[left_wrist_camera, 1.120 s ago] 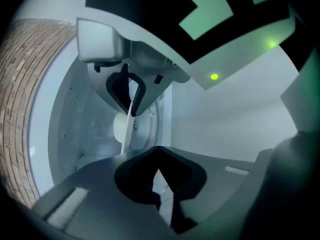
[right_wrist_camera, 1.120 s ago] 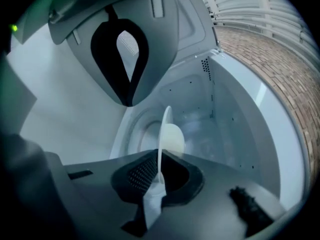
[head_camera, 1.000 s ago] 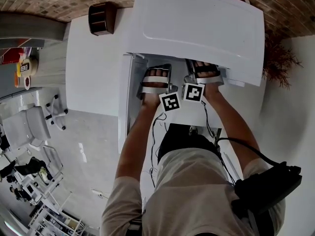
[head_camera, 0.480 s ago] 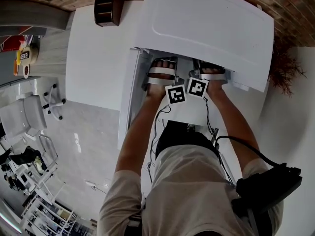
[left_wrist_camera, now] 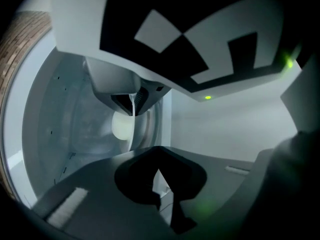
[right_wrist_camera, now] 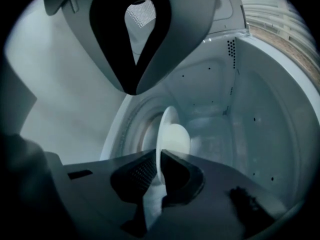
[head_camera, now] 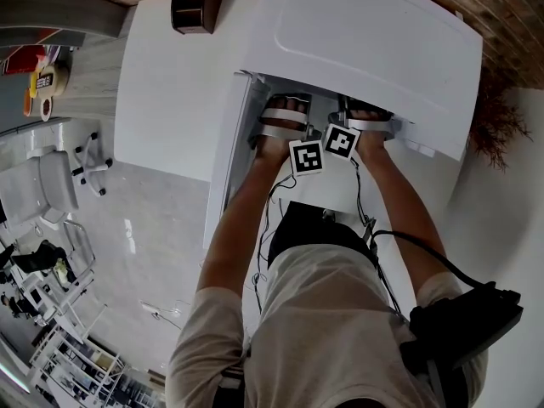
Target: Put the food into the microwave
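Observation:
The white microwave (head_camera: 365, 41) stands open, and both hands reach into its cavity. My right gripper (right_wrist_camera: 159, 169) is shut on the rim of a white plate (right_wrist_camera: 164, 129) that carries a pale round piece of food (right_wrist_camera: 179, 139), held over the turntable (right_wrist_camera: 127, 134). In the left gripper view the food (left_wrist_camera: 121, 126) shows beyond the right gripper (left_wrist_camera: 132, 101). My left gripper (left_wrist_camera: 160, 176) hangs beside it, shut, with nothing between its fingers. From the head view only the marker cubes (head_camera: 306, 155) and the hands show; the jaws are hidden inside.
The microwave door (head_camera: 228, 168) swings out to the left. The cavity's walls (right_wrist_camera: 260, 134) close in around both grippers. A brown box (head_camera: 194, 5) sits on the white counter (head_camera: 170, 83). Dried twigs (head_camera: 493, 130) stand at the right, chairs (head_camera: 51, 189) on the floor at left.
The head view has shifted a little. Both grippers stay inside the microwave with the plate in the right one; hardly any movement relative to it.

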The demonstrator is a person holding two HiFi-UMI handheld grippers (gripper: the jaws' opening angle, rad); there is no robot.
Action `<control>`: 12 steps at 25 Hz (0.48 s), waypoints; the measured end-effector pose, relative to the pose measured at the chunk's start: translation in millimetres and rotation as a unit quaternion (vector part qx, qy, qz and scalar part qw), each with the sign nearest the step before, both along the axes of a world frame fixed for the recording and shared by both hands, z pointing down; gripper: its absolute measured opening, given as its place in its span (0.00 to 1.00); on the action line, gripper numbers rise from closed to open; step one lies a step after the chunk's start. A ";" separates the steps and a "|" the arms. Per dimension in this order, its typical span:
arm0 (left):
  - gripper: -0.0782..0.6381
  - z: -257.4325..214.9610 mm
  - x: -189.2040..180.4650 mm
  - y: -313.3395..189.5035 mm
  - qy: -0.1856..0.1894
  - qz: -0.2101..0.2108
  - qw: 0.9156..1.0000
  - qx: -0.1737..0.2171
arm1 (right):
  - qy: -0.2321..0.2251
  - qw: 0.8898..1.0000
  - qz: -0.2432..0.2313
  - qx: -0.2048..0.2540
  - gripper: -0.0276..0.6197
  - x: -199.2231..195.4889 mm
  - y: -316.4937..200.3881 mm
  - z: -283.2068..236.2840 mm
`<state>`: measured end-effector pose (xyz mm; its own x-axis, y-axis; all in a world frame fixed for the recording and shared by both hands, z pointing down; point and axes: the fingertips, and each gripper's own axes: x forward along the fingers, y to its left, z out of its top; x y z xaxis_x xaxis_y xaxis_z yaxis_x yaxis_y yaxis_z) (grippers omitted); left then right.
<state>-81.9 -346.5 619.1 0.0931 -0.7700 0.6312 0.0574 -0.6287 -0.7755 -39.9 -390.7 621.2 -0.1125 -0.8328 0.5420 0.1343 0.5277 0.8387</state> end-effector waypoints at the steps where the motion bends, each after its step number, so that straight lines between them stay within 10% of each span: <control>1: 0.12 0.4 -0.9 -0.5 -0.001 0.000 1.000 0.001 | 0.001 1.000 0.000 -0.001 0.07 -0.2 0.9 1.6; 12: 0.12 12.6 -2.8 4.6 0.029 0.000 0.999 -0.036 | 0.011 0.996 0.015 -0.090 0.10 -1.4 10.1 12.6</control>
